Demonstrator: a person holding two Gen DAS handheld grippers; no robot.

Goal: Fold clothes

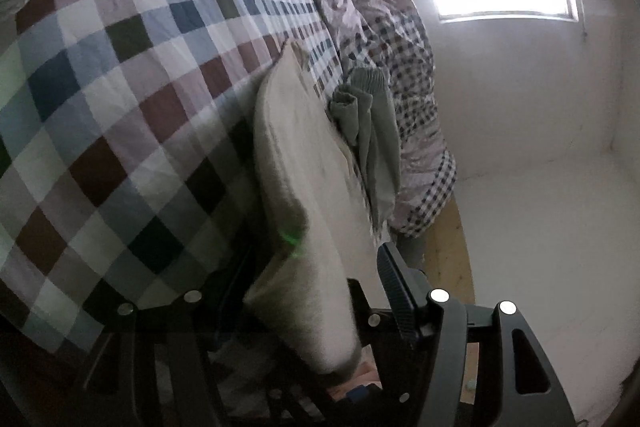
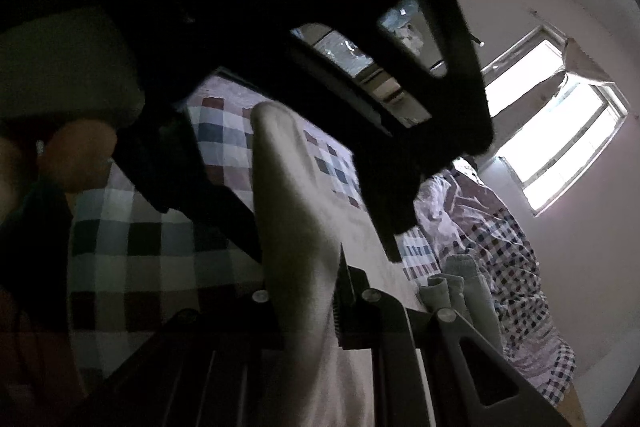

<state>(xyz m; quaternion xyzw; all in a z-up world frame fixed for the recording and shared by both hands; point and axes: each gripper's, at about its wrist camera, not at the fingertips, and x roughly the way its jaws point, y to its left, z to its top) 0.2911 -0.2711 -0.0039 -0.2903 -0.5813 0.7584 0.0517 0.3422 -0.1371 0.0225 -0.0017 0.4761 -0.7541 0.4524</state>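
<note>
1. We take the cream garment (image 1: pixel 304 179) as our landmark: it lies on the checked bed cover (image 1: pixel 120 87), a long pale piece running away from us, with a smaller grey-green garment (image 1: pixel 372 131) just beside its right edge.
2. To the left of the cream garment in the left wrist view we see open cover, enough room in our judgement to lay a fold that way.
3. The left hand-held gripper (image 1: pixel 320 307) has its jaws apart; the near end of the cream garment lies loose between them, and the ribbed right finger (image 1: pixel 394 287) stands clear of the cloth. Before pulling again we should reseat the jaws over the edge, not over a bunched lump.
4. The right hand-held gripper (image 2: pixel 316 291) is clamped on the cream garment, near its close end. We think it should keep that corner taut while the left one re-grips.
5. To the right of the cream garment lie the grey-green garment and, beyond it, the crumpled small-checked quilt (image 1: pixel 384 39). We should fold away from these, so that nothing gets dragged in.
6. The right wrist view is dark and partly blocked, so how flat the far end lies we cannot tell.
</note>
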